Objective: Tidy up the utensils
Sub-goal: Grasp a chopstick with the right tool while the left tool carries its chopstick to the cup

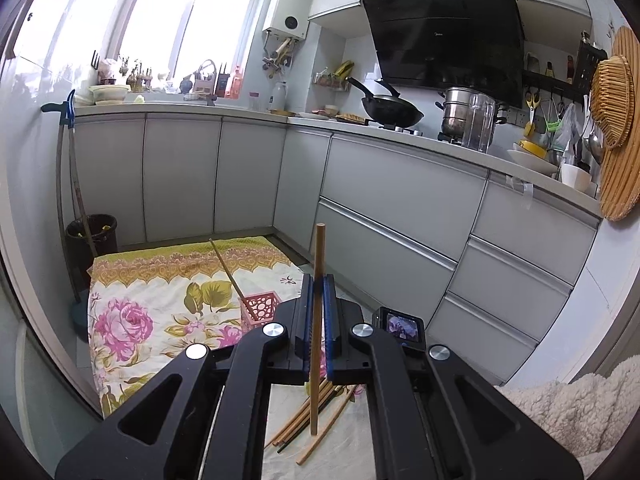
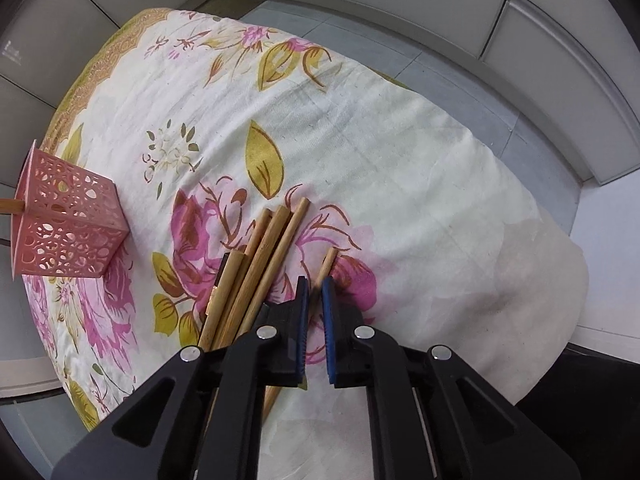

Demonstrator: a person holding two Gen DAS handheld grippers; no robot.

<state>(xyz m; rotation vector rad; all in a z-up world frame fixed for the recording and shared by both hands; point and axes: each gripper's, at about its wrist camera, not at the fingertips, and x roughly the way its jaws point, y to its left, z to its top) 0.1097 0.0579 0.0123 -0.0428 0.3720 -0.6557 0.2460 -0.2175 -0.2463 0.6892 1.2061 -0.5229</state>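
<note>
My left gripper (image 1: pixel 319 280) is shut on a wooden chopstick (image 1: pixel 319 252) and holds it upright above the table. Below it lies a pile of chopsticks (image 1: pixel 320 412) on the floral cloth. A pink perforated holder (image 1: pixel 260 310) stands further off with one chopstick (image 1: pixel 226 266) leaning out of it. In the right wrist view my right gripper (image 2: pixel 316 286) hangs just over the cloth, its jaws narrowly apart around the end of a single chopstick (image 2: pixel 329 258). The chopstick pile (image 2: pixel 256 264) lies to its left and the pink holder (image 2: pixel 68 224) stands at the far left.
The floral cloth (image 2: pixel 360 140) covers a small table with edges close on all sides. Grey kitchen cabinets (image 1: pixel 400 200) run behind and to the right. A black bin (image 1: pixel 91 236) stands in the left corner. A fluffy white fabric (image 1: pixel 580 404) lies at the right.
</note>
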